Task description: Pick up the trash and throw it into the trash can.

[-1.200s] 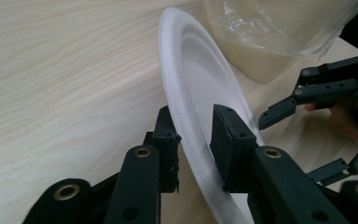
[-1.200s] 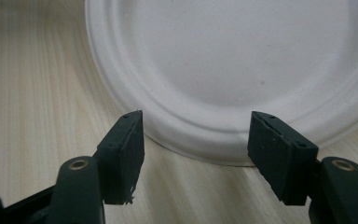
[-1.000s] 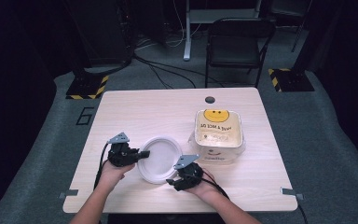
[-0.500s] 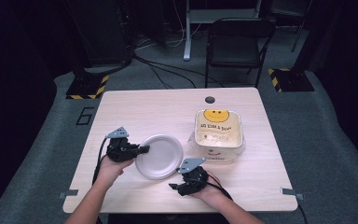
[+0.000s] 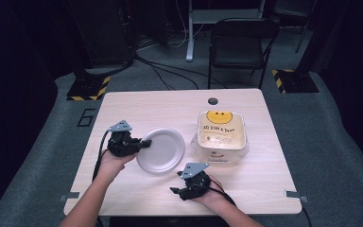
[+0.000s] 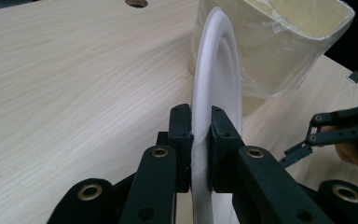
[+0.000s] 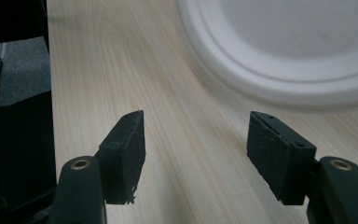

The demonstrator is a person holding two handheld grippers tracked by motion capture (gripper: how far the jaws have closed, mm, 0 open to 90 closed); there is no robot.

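Left gripper (image 5: 144, 142) clamped the plate (image 5: 163, 150) rim; bag (image 5: 221, 135) lay just beyond; right gripper (image 5: 176, 191) empty, jaws apart.

We see our right gripper's (image 7: 196, 156) black jaws parted above the pale wooden table (image 7: 135, 70), nothing between them, near the round white foam plate (image 7: 289, 51).

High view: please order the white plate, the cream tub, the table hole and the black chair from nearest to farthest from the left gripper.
1. White plate, pinched at its rim by the left gripper.
2. Cream tub, to the plate's right.
3. Table hole, near the far edge.
4. Black chair, beyond the table.
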